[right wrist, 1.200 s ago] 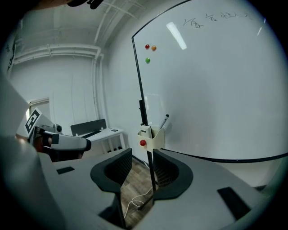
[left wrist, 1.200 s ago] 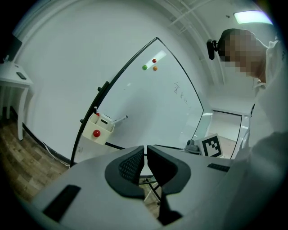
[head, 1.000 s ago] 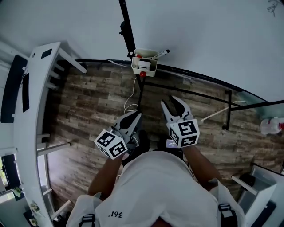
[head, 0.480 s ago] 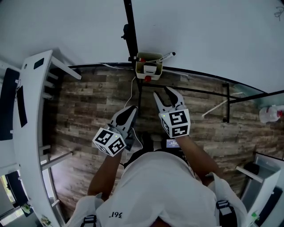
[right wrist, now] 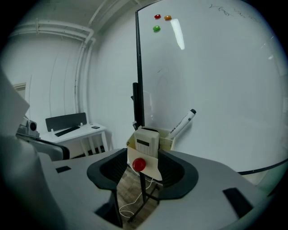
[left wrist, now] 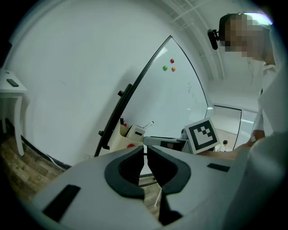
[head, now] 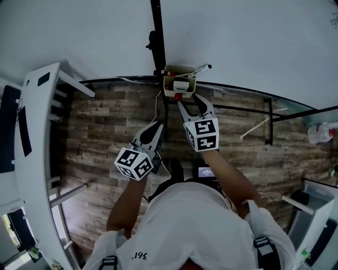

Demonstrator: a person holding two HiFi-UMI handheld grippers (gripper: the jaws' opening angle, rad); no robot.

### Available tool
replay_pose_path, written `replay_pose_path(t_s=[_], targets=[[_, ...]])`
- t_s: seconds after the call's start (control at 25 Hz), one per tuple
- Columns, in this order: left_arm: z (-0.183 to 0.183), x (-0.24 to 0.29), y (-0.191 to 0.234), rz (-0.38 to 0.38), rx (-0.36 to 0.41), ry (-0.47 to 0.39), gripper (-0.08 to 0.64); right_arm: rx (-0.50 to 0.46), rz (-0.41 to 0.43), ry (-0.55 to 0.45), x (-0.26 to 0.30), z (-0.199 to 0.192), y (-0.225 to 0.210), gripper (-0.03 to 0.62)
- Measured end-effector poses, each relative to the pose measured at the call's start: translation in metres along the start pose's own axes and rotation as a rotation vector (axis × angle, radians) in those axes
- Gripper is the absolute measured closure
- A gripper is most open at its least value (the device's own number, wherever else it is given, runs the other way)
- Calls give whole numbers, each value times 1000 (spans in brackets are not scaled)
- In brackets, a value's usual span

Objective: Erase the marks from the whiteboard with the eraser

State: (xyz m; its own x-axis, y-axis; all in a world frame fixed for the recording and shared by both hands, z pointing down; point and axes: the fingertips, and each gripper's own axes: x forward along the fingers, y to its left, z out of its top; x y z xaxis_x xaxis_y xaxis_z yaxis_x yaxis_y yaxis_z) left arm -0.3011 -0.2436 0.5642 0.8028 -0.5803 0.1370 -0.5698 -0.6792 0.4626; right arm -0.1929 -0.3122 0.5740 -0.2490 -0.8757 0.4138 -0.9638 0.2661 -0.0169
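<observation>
1. Nothing looks wiped yet: faint pen marks (right wrist: 225,8) sit near the top of the whiteboard (right wrist: 216,81), well apart from both grippers, with three coloured magnets (right wrist: 156,28) further along the same edge
2. The eraser (right wrist: 146,141) stands upright in the small holder (right wrist: 150,173) fixed at the board's lower edge, beside a marker (right wrist: 182,123) that leans out of it
3. Judged from this, the work is at the fetching step. Taking the eraser, lifting it to the marks and wiping them all remain to be done
4. The right gripper (head: 190,102) has its jaws spread wide, and they have just been opening. They grip nothing
5. In the right gripper view the holder and eraser are framed between the jaws. From the head view the tips lie just below the holder. Whether they touch its front is hard to tell at this angle; probably not yet
6. The left gripper (head: 155,129) is clenched, with only a sliver of gap and nothing in it. It hangs lower and to the left, apart from the holder
</observation>
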Motion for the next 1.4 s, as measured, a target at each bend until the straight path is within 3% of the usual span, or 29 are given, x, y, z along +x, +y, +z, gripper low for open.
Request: replay_pose_path(t_s=[0.36,0.64,0.8,0.96,1.4], targets=[[-3,11,11,2,-8,13,550,36,-71,20,39,1,-1,337],[-6,12,13,-10,-23,20,550,48,-135,11,57,8,-3,336],[-8,8,16,-7,-36,23,550,4,-136,-1,60,11,-1,336],[-8,7,20,-7,-44,23,549,68,-129,4,63,11,-5,336],[-8,7,17,-17,-48,26,549,63,-140,-8,70,12,-8,336]])
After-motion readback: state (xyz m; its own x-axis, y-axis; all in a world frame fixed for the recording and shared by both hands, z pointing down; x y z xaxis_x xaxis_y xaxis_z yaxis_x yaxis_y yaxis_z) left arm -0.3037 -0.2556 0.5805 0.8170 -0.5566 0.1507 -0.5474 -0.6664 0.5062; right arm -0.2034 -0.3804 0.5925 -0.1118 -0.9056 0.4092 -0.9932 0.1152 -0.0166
